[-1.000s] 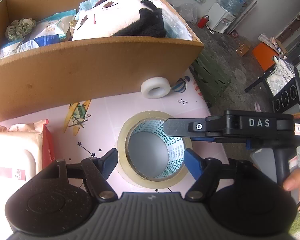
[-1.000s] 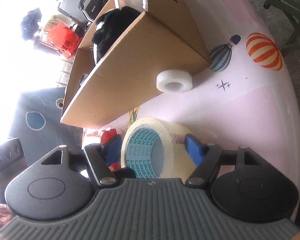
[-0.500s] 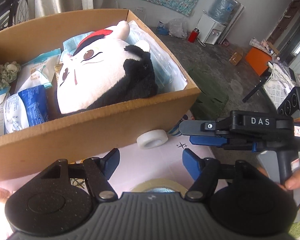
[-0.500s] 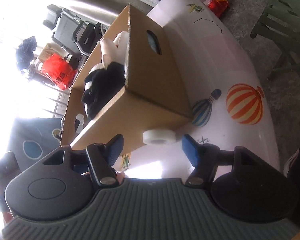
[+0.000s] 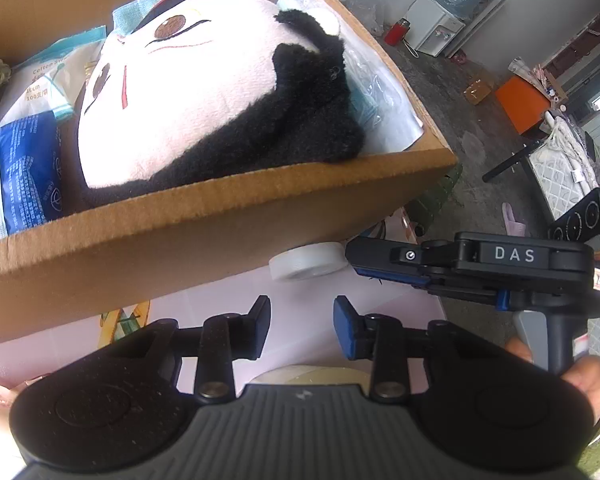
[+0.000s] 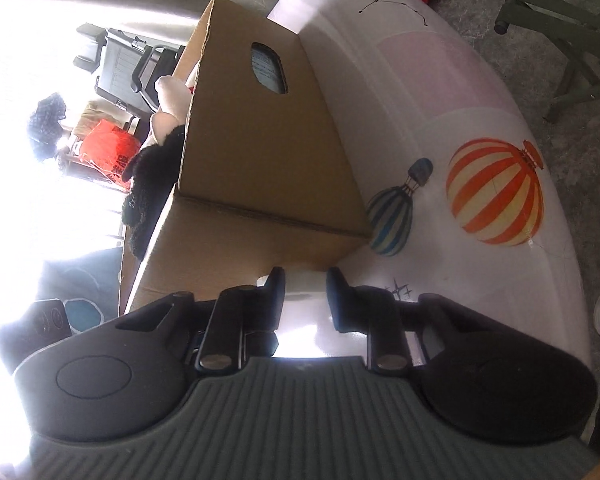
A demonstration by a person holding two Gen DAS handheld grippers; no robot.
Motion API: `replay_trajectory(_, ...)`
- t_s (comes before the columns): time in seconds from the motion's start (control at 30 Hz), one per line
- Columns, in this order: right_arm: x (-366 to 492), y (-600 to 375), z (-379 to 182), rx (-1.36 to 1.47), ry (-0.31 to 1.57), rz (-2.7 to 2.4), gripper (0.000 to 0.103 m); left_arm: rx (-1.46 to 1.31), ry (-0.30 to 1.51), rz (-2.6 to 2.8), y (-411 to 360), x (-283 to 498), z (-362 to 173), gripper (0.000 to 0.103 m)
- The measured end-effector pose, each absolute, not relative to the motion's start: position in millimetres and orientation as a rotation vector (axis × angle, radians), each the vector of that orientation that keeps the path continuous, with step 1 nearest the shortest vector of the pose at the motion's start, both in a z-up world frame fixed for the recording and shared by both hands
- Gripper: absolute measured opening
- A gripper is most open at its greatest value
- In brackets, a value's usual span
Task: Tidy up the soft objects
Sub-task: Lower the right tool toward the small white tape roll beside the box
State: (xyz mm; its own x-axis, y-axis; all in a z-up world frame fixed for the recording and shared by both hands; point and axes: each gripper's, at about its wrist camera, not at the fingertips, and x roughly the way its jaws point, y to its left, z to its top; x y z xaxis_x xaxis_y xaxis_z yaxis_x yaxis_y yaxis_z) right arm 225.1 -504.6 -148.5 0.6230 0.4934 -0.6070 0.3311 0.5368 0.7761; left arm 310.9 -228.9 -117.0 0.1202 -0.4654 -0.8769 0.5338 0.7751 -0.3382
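Pink table point(image 5: 228, 304), both tools point(image 5: 302, 316) point(image 6: 305, 294) low, empty.

Plush toy point(image 5: 204, 92) in box point(image 5: 204, 220) — tape roll point(image 5: 306, 266) before it

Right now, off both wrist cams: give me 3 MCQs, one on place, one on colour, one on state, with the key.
1. Where is the small white tape roll?
A. Inside the cardboard box
B. On the table against the cardboard box
C. Between the left gripper's jaws

2. What colours is the big balloon print on the table cover?
A. Orange and pale yellow stripes
B. Solid blue
C. Green and black

3. What is the left gripper holding?
A. The plush toy
B. The tape roll
C. Nothing

Key: 1 B, the roll sits on the pink cover at the box's base. 2 A, the stripes show in the right wrist view. 3 C, its jaws have just been closing with only bare cover between them; the plush toy lies in the box.
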Motion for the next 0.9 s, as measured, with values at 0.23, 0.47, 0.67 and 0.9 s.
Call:
replay_trajectory(0.23, 229, -497, -149, 0.987, 0.997, 0.107, 0.02, 0.024, 1.265, -0.717, -217, 311, -122, 0.033)
replay_trajectory(0.47, 229, -504, -148, 1.056, 0.936, 0.101, 0.022, -0.02, 1.261, -0.685, -196, 316, -124, 0.034)
replay_trajectory(0.67, 238, -501, -147, 1.046, 0.941, 0.117, 0.023, -0.049, 1.214, -0.664, -185, 322, -120, 0.036)
replay_trajectory(0.9, 244, -489, -153, 1.07, 0.967, 0.166, 0.027, -0.08, 1.222, -0.675, -201, 329, -125, 0.033)
